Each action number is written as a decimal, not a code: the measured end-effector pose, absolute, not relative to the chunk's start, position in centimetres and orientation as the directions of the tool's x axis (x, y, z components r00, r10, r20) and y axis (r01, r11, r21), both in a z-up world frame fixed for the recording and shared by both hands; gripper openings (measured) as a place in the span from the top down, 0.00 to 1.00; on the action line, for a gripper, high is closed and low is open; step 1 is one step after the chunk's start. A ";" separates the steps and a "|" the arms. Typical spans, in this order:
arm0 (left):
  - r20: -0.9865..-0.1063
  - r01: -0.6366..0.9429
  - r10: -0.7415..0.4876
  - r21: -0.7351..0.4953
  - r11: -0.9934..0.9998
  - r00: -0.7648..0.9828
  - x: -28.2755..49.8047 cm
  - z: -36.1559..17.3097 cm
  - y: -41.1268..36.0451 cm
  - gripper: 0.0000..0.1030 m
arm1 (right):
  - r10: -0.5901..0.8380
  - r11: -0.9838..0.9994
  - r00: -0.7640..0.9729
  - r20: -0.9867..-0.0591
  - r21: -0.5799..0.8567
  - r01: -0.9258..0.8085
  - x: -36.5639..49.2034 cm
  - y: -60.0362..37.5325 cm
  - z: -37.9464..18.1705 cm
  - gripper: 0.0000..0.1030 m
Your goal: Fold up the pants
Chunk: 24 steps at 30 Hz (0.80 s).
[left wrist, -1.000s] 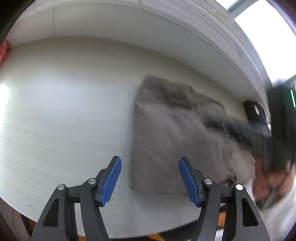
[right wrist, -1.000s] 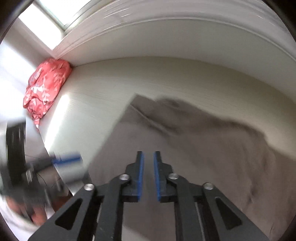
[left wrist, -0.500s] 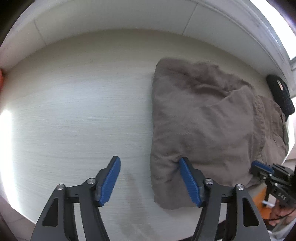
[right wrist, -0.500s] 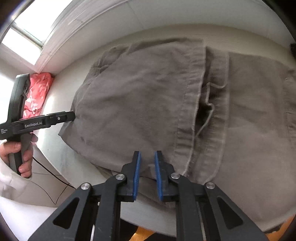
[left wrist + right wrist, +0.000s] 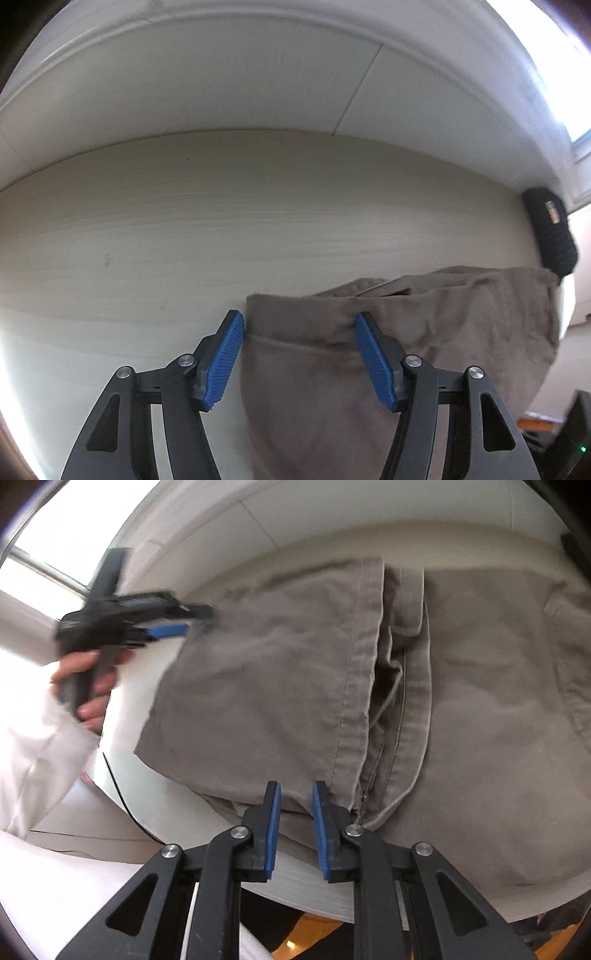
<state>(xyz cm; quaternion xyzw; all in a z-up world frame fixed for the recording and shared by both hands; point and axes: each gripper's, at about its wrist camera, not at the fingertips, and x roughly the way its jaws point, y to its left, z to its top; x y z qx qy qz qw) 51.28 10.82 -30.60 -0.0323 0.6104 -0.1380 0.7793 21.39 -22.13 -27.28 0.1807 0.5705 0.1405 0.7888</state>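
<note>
Your right gripper (image 5: 295, 812) sits nearly pressed together at the near edge of the one pair of pants (image 5: 461, 701) on the table (image 5: 184, 229), possibly nipping cloth. Your left gripper (image 5: 299, 354) stands spread astride their corner. Beyond lies one black object (image 5: 550, 232).

Two wrist fisheyes, both looking steeply down at the pants (image 5: 388, 362) on the table (image 5: 184, 229).
The left-wrist view sits close above the pants' folded corner, facing the wall beyond. The right-wrist view sits close above the pants' (image 5: 258, 686) near edge and catches the left gripper (image 5: 173, 627). Both share the pants.
</note>
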 end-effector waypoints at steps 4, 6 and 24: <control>-0.947 0.142 -0.264 -0.240 0.960 0.185 51.0 -32.8 11.2 0.37 | 0.417 0.900 0.269 -0.868 0.436 0.013 20.8 -22.3 -28.7 0.86; -0.946 0.144 -0.263 -0.238 0.961 0.191 51.4 -33.0 11.4 0.35 | 0.406 0.903 0.259 -0.876 0.428 0.032 20.9 -22.5 -28.5 0.87; -0.938 0.228 -0.267 -0.217 0.949 0.219 42.6 -32.7 12.3 0.36 | 0.358 0.913 0.374 -0.856 0.405 0.053 20.9 -23.0 -25.7 0.87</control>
